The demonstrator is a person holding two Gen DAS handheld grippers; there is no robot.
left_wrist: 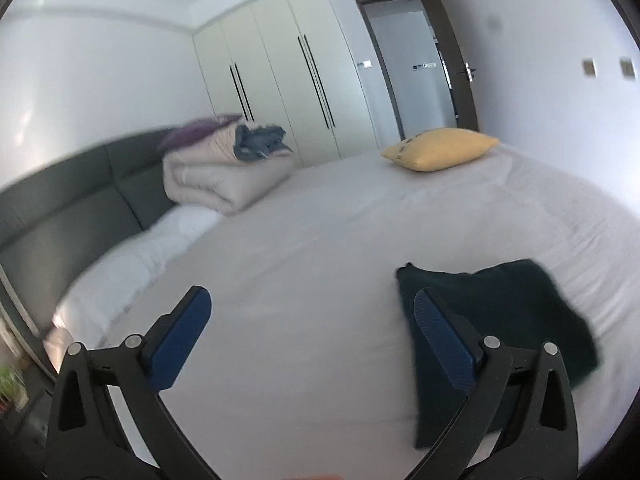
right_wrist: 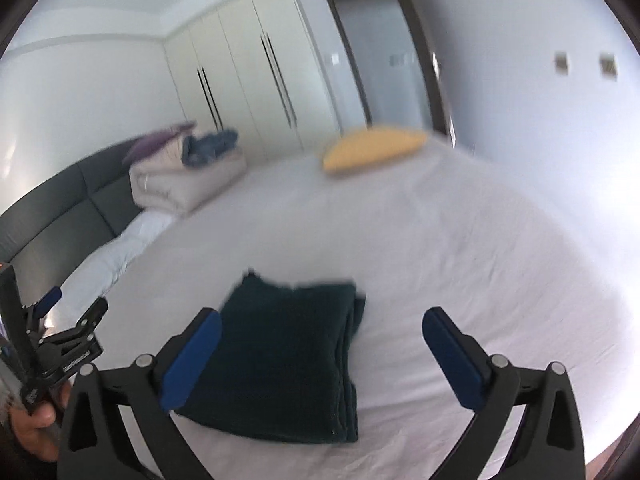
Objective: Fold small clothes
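A dark green garment [right_wrist: 288, 356] lies folded into a thick rectangle on the white bed sheet [right_wrist: 440, 248]. My right gripper [right_wrist: 322, 328] hovers above it, open, nothing between its blue pads [right_wrist: 192, 364]. In the left wrist view the same garment [left_wrist: 512, 320] lies to the right, partly behind the right finger. My left gripper [left_wrist: 308, 312] is open over bare sheet [left_wrist: 304, 240] with nothing in it. That left gripper [right_wrist: 68, 320] also shows at the left edge of the right wrist view, held by a hand [right_wrist: 36, 428].
A yellow pillow [left_wrist: 440, 148] lies at the far side of the bed. A folded beige duvet [left_wrist: 224, 176] with a purple pillow and blue clothes [left_wrist: 260, 140] sits by the grey headboard [left_wrist: 72, 208]. Wardrobes [left_wrist: 288, 76] and a door [left_wrist: 416, 64] stand behind.
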